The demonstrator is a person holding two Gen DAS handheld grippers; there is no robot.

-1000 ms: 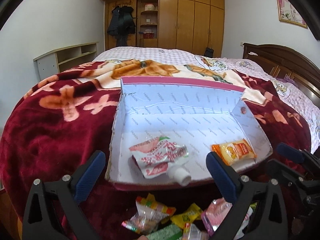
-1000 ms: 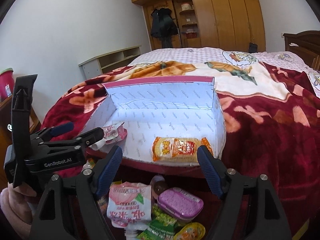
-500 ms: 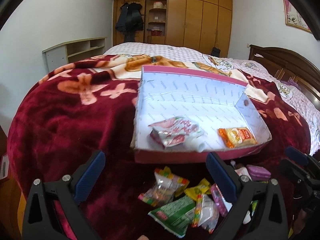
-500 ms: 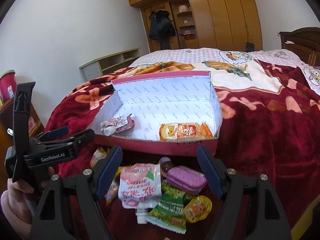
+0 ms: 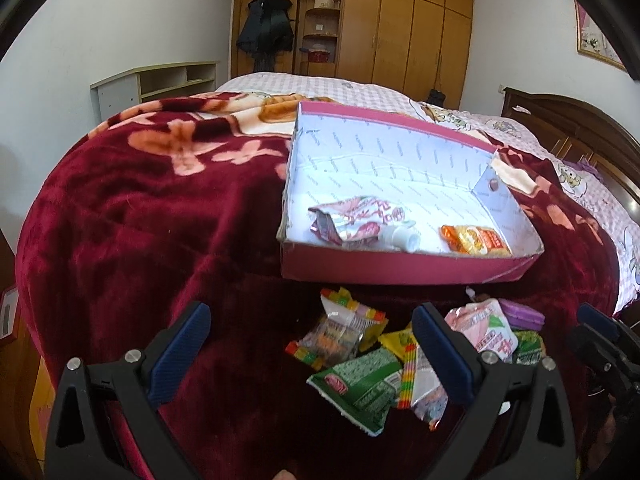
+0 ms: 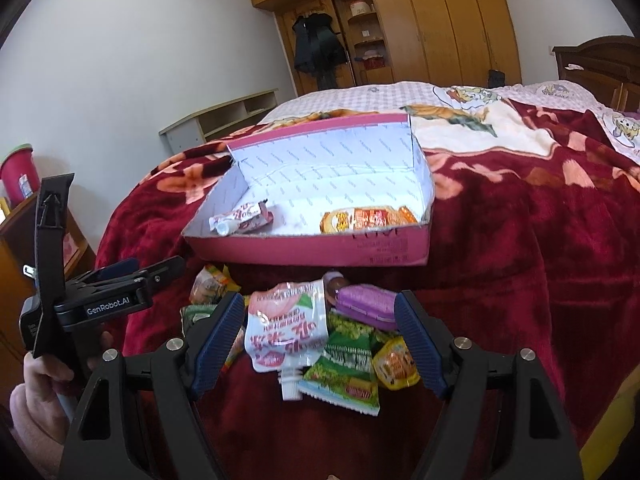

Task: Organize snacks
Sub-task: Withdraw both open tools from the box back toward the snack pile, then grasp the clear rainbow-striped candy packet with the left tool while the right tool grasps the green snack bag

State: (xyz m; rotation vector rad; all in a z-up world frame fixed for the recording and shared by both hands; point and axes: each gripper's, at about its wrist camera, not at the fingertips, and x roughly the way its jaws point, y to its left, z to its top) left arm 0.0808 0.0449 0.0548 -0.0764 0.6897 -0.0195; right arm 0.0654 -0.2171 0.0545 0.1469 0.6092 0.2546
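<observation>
**Both grippers open above the loose snacks**

Jaws of our left gripper [image 5: 312, 344] and our right gripper [image 6: 320, 336] stand wide apart, holding nothing. Between and below them, on the dark red plush blanket [image 5: 140, 220], lies the pile of loose snack packets [image 6: 320, 344], just near of the shallow pink cardboard box with white lining [image 6: 304, 250]. Inside the box we see a pink-and-white spouted pouch [image 6: 242, 218] at left and an orange snack packet [image 6: 368, 218] at right, well apart. A purple oval lidded case [image 6: 366, 306] rests among the loose packets.
</observation>
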